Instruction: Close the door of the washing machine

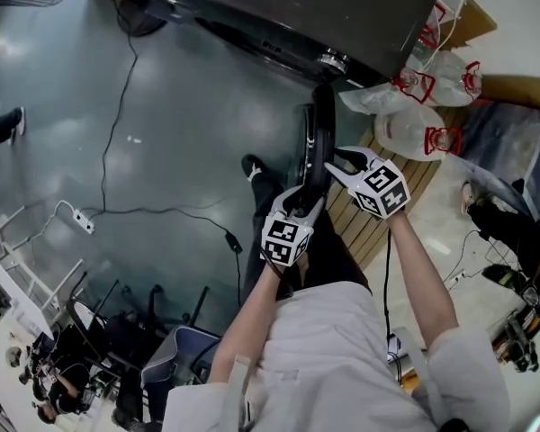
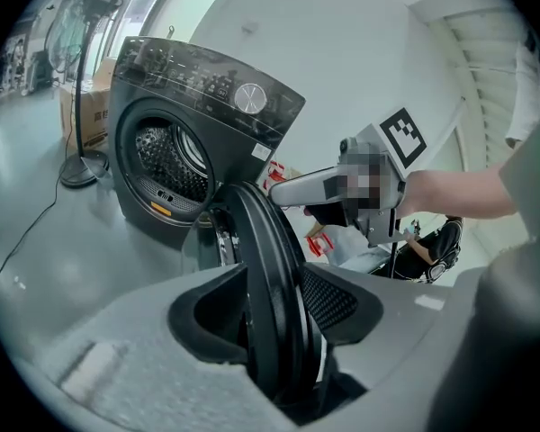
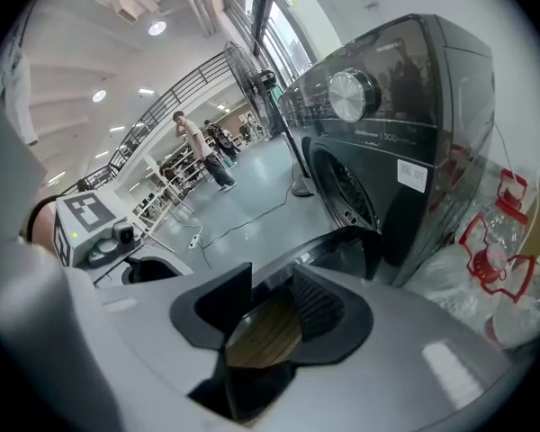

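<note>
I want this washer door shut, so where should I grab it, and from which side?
I'd take the door by its free rim, farthest from the washer. It stands open, edge-on to you, so come straight at that edge, claw astride its thickness, as the left claw sits now. The rim fits between the jaws; the faces are too broad.

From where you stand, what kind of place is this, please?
Probably a big indoor workshop or test hall, not a home laundry: the washer stands on a bare grey floor crossed by cables, with metal racks nearby.
</note>
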`<state>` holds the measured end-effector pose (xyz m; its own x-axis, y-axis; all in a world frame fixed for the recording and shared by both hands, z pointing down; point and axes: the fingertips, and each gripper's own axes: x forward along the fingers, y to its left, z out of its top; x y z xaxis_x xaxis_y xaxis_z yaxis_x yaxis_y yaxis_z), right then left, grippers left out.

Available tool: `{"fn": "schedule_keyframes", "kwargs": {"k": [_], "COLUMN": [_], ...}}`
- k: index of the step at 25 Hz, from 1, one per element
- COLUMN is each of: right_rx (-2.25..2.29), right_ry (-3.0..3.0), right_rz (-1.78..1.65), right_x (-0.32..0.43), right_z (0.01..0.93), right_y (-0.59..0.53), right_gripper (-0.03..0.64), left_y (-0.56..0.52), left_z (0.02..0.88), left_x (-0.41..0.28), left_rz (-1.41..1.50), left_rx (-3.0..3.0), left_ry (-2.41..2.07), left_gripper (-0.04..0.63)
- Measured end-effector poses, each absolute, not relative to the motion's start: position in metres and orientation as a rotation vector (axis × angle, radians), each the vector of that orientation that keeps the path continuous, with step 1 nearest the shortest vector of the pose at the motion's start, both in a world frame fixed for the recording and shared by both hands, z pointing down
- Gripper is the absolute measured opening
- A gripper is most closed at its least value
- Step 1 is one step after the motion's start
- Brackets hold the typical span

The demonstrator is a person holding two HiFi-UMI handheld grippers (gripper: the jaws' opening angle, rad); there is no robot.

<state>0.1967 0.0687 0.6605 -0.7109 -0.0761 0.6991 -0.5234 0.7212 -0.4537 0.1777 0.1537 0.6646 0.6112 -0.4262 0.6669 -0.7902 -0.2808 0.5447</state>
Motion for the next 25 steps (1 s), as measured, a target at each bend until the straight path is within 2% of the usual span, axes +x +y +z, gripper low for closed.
{"fn": "schedule_keyframes", "kwargs": {"k": [14, 19, 20, 21, 22, 25], "right_rx": [0.499, 0.531, 0.545, 0.558, 0.569, 0.598], "right_ry": [-2.242, -2.244, -2.244, -2.245, -2.246, -2.238], "right_rz": [0.920, 0.985, 1.018, 1.044, 1.059, 1.061], "right_x": [0.158, 0.144, 0.142, 0.140, 0.138, 0.131], "right_z": [0.662, 0.661, 0.661, 0.661, 0.661, 0.662], "right_y": [0.066, 0.063, 0.062, 0.061, 0.060, 0.056], "right_gripper": [0.144, 0.141, 0.141, 0.141, 0.140, 0.135], "left_y": [0.146, 0.142, 0.142, 0.142, 0.141, 0.136], "left_z": [0.664, 0.661, 0.660, 0.658, 0.657, 0.659], "left_x": [0.113, 0.095, 0.093, 0.091, 0.089, 0.080], "left_rz": [0.508, 0.406, 0.373, 0.347, 0.334, 0.386], "left_rx": [1.886, 1.894, 1.899, 1.908, 1.919, 1.964], "left_ry": [-1.033, -1.021, -1.002, -0.982, -0.969, -0.966], "left_gripper": [0.179, 0.133, 0.141, 0.216, 0.235, 0.235]}}
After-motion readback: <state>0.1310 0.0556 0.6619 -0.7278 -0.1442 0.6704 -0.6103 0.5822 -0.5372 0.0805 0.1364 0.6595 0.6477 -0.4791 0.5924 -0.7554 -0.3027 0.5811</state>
